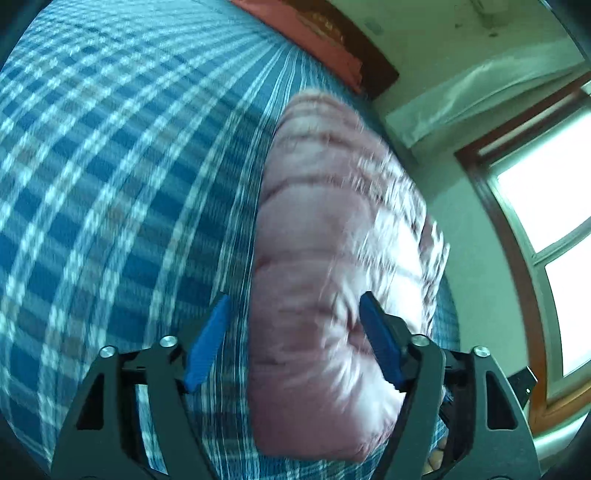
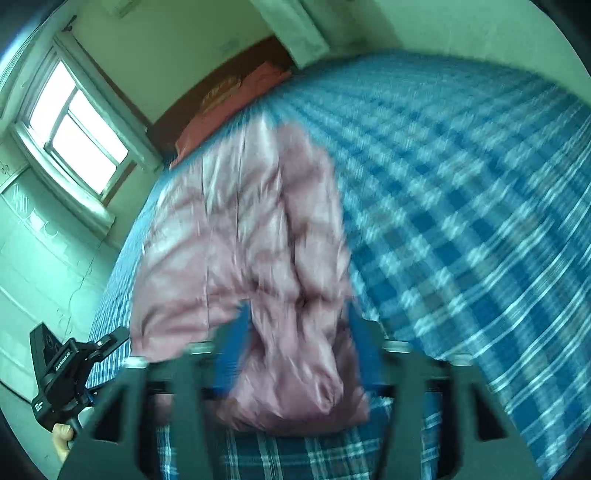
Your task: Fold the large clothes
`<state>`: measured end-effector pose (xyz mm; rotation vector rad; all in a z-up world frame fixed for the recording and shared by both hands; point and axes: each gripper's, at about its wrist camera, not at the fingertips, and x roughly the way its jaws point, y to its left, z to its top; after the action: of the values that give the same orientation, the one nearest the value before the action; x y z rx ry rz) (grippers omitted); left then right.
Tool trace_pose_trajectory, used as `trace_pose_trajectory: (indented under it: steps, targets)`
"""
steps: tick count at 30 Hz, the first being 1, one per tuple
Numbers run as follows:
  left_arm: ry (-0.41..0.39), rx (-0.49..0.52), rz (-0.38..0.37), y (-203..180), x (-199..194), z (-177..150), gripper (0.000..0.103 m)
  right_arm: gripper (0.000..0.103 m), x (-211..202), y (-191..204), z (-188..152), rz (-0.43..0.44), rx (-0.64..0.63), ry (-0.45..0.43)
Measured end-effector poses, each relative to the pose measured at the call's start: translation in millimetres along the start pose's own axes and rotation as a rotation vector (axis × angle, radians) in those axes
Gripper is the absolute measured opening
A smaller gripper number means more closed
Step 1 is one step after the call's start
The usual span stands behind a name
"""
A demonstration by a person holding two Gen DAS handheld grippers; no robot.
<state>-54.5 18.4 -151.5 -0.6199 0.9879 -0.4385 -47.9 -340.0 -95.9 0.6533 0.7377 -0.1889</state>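
A pink quilted puffer jacket point(image 1: 332, 258) lies folded into a long bundle on a blue plaid bed sheet point(image 1: 110, 184). My left gripper point(image 1: 291, 332) is open, its blue pads apart above the jacket's near end, holding nothing. In the right wrist view the same jacket point(image 2: 251, 240) lies lengthwise ahead. My right gripper point(image 2: 299, 347) is open, its blurred blue fingers point(image 2: 236, 343) spread on either side of the jacket's near end. The left gripper's body point(image 2: 62, 373) shows at the lower left, held by a hand.
A red pillow point(image 1: 306, 33) lies by the dark headboard point(image 2: 236, 77) at the far end of the bed. A window point(image 2: 74, 125) and a pale wall stand beside the bed. The plaid sheet point(image 2: 461, 203) stretches wide beside the jacket.
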Motion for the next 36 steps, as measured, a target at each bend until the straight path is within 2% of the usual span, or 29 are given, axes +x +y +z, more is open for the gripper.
trace_pose_trajectory:
  steps: [3, 7, 12, 14, 15, 16, 19, 21, 23, 24, 25, 26, 28, 31, 33, 36]
  targets:
    - [0.016, -0.033, -0.016, -1.4, 13.0, 17.4, 0.072, 0.069, 11.1, 2.9, 21.2, 0.019, 0.001, 0.017]
    - [0.064, -0.083, -0.021, -3.1, 42.0, 28.0, 0.072, 0.069, 50.7, -0.1, 41.3, 0.049, 0.029, 0.092]
    - [0.070, -0.199, -0.012, 8.3, 61.5, 22.7, 0.073, 0.069, 84.3, -18.9, 35.1, 0.100, 0.130, 0.150]
    - [0.072, -0.203, -0.021, 9.9, 65.4, 18.7, 0.060, 0.053, 92.5, -25.5, 28.8, 0.137, 0.159, 0.161]
    - [0.070, -0.196, -0.018, 9.6, 66.7, 18.1, 0.057, 0.044, 93.7, -25.9, 26.9, 0.147, 0.165, 0.161]
    - [0.067, -0.179, -0.012, 8.4, 68.7, 17.2, 0.052, 0.040, 94.9, -27.6, 24.9, 0.154, 0.169, 0.157]
    - [0.062, -0.142, 0.000, 5.2, 70.5, 15.9, 0.051, 0.039, 96.2, -35.5, 20.7, 0.189, 0.195, 0.160]
    - [0.068, -0.121, -0.017, 3.2, 67.4, 17.8, 0.053, 0.042, 91.3, -36.7, 26.8, 0.199, 0.188, 0.182]
    - [0.071, -0.142, -0.031, 5.7, 55.7, 25.2, 0.059, 0.048, 81.5, -38.3, 37.0, 0.180, 0.167, 0.202]
    - [0.052, -0.154, -0.034, 8.0, 49.6, 32.4, 0.063, 0.056, 78.1, -36.8, 44.2, 0.173, 0.159, 0.199]
    - [0.030, -0.159, -0.038, 10.4, 45.9, 39.4, 0.069, 0.068, 71.0, -36.5, 53.8, 0.171, 0.154, 0.179]
    - [0.006, -0.158, -0.035, 10.7, 43.8, 48.0, 0.072, 0.072, 66.7, -36.3, 64.1, 0.173, 0.156, 0.156]
    - [-0.017, -0.164, -0.012, 11.1, 49.5, 65.8, 0.072, 0.075, 69.8, -33.0, 82.5, 0.177, 0.157, 0.142]
    - [0.003, -0.219, -0.030, 11.6, 69.6, 81.8, 0.072, 0.076, 96.4, -26.7, 101.9, 0.164, 0.139, 0.174]
    - [0.039, -0.234, -0.026, 8.9, 87.1, 87.8, 0.072, 0.076, 119.4, -25.8, 107.4, 0.162, 0.141, 0.217]
    - [0.051, -0.225, -0.007, 3.1, 101.2, 90.7, 0.075, 0.078, 141.7, -30.2, 105.7, 0.154, 0.149, 0.241]
